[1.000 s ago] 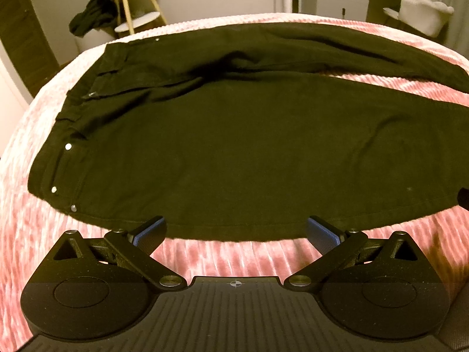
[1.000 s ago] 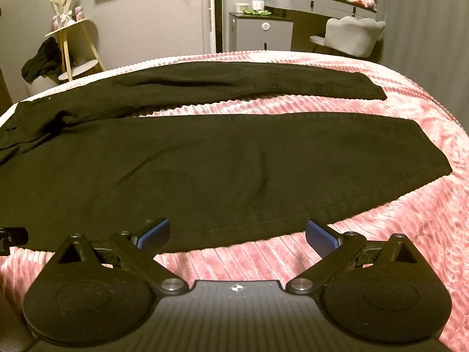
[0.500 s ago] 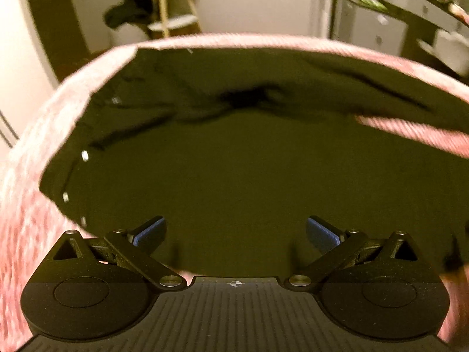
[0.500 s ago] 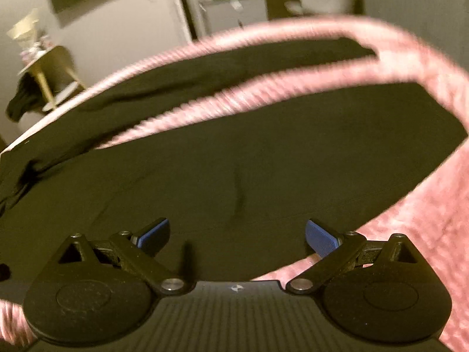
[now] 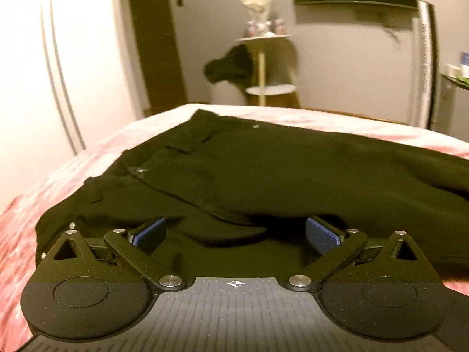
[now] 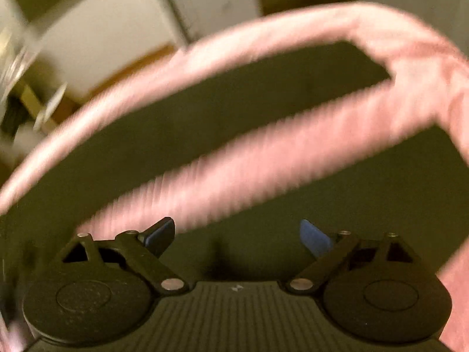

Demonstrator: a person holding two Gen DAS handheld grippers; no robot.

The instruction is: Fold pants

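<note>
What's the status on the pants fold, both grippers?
Left gripper open, low over the waist end of the pants. Right gripper open over a leg, view blurred. Pants flat on the bed, unfolded. Nothing blocking.

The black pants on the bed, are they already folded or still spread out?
Spread out. In the right wrist view the black pants show two separate legs with pink bedspread between them.

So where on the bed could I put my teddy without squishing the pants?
Bare pink bedspread shows left of the waistband of the black pants, and as a strip along the far edge behind them. The right wrist view, though blurred, shows another pink strip between the two legs. The middle is crowded: pants lie under both open hand-held grippers.
</note>
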